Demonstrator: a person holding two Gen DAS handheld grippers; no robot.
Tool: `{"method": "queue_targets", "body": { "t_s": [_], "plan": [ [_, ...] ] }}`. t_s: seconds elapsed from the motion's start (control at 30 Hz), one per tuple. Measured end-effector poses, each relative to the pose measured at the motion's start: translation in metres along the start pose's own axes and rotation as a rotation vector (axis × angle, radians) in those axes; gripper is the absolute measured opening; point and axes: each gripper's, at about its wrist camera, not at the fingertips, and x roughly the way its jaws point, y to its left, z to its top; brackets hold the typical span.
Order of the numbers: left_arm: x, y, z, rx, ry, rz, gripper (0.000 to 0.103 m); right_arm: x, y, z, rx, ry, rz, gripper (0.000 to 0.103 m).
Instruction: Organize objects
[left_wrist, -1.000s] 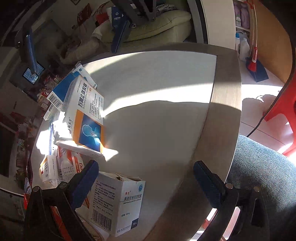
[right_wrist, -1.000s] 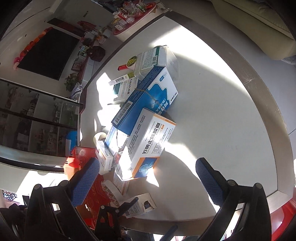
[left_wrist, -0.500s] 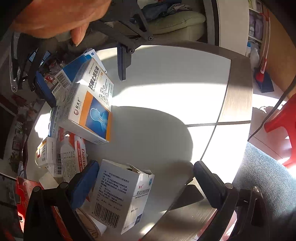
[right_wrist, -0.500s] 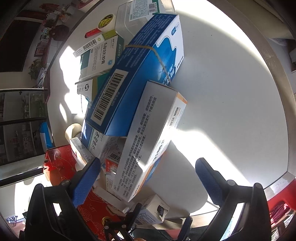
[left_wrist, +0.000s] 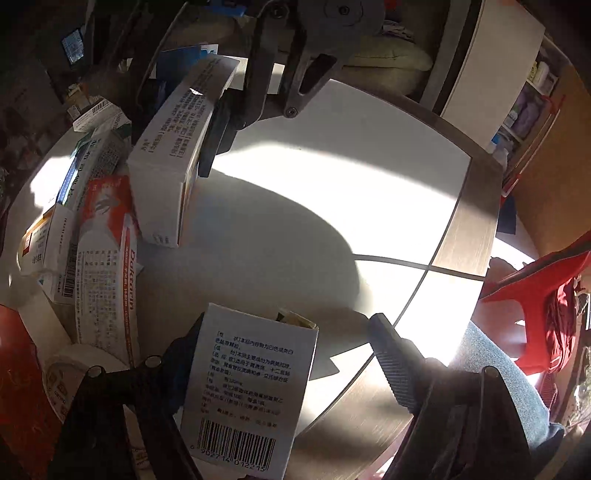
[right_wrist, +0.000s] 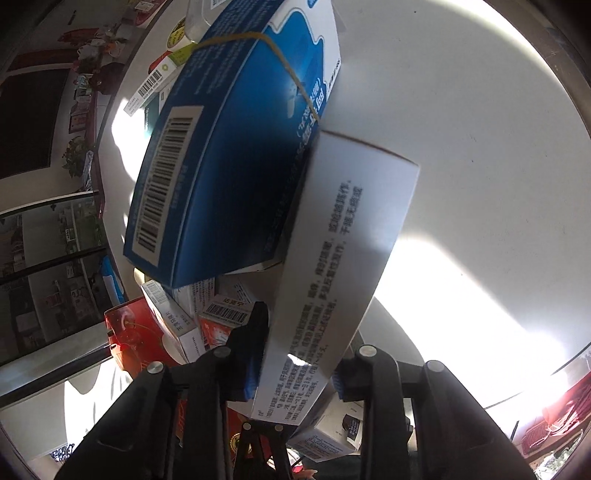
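Note:
On the white round table (left_wrist: 332, 177) lies a heap of medicine boxes. A small white box with a barcode (left_wrist: 251, 387) stands between the fingers of my left gripper (left_wrist: 286, 325), whose jaws are closing. The left finger (left_wrist: 181, 354) is against the box; the right finger (left_wrist: 391, 365) is still apart from it. My right gripper (right_wrist: 295, 347) is shut on the long white box with an orange edge (right_wrist: 332, 258). In the left wrist view that box (left_wrist: 173, 140) is tilted up on its edge.
A big blue box with a rubber band (right_wrist: 229, 147) leans against the held box. A red and white Daktarin box (left_wrist: 107, 258), smaller cartons and a tape roll (left_wrist: 70, 373) crowd the left. A red box (right_wrist: 129, 332) and a red stool (left_wrist: 535, 295) flank the table's rim.
The right gripper came down and closed on the white and orange box, which now stands tilted on edge. The left gripper moved in over the barcode box and its jaws narrowed.

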Motion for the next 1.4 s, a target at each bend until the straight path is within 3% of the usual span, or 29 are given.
{"method": "queue_targets", "body": {
  "t_s": [0.03,0.07,0.17,0.23,0.33,0.47,0.67,0.87,1.1,1.4],
  "plan": [
    [-0.002,-0.002,0.000,0.006,-0.013,-0.002,0.061,-0.002,-0.001,0.000,-0.009,-0.008,0.003,0.026],
    [-0.004,-0.003,-0.001,0.004,-0.021,-0.002,0.057,-0.005,-0.003,-0.001,-0.015,-0.016,0.011,0.026],
    [-0.006,0.007,-0.003,-0.069,-0.051,-0.023,0.056,-0.018,-0.010,-0.005,-0.038,-0.043,0.048,0.026],
    [-0.012,0.020,-0.006,-0.165,-0.091,-0.087,0.053,-0.029,-0.017,-0.010,-0.055,-0.075,0.083,0.026],
    [-0.033,0.047,-0.012,-0.320,-0.213,-0.219,0.052,-0.047,-0.030,-0.020,-0.068,-0.133,0.182,0.026],
    [-0.068,0.075,-0.026,-0.501,-0.372,-0.335,0.052,-0.065,-0.049,-0.046,-0.111,-0.229,0.273,0.026],
    [-0.113,0.103,-0.059,-0.735,-0.523,-0.424,0.052,-0.065,-0.098,-0.093,-0.068,-0.284,0.526,0.026],
    [-0.142,0.115,-0.078,-0.771,-0.574,-0.363,0.052,-0.049,-0.110,-0.130,-0.053,-0.263,0.639,0.026],
    [-0.165,0.108,-0.093,-0.760,-0.606,-0.343,0.052,-0.054,-0.116,-0.148,-0.086,-0.235,0.735,0.026],
    [-0.175,0.096,-0.097,-0.727,-0.594,-0.311,0.052,-0.064,-0.109,-0.173,-0.164,-0.262,0.708,0.026]
  ]
}}
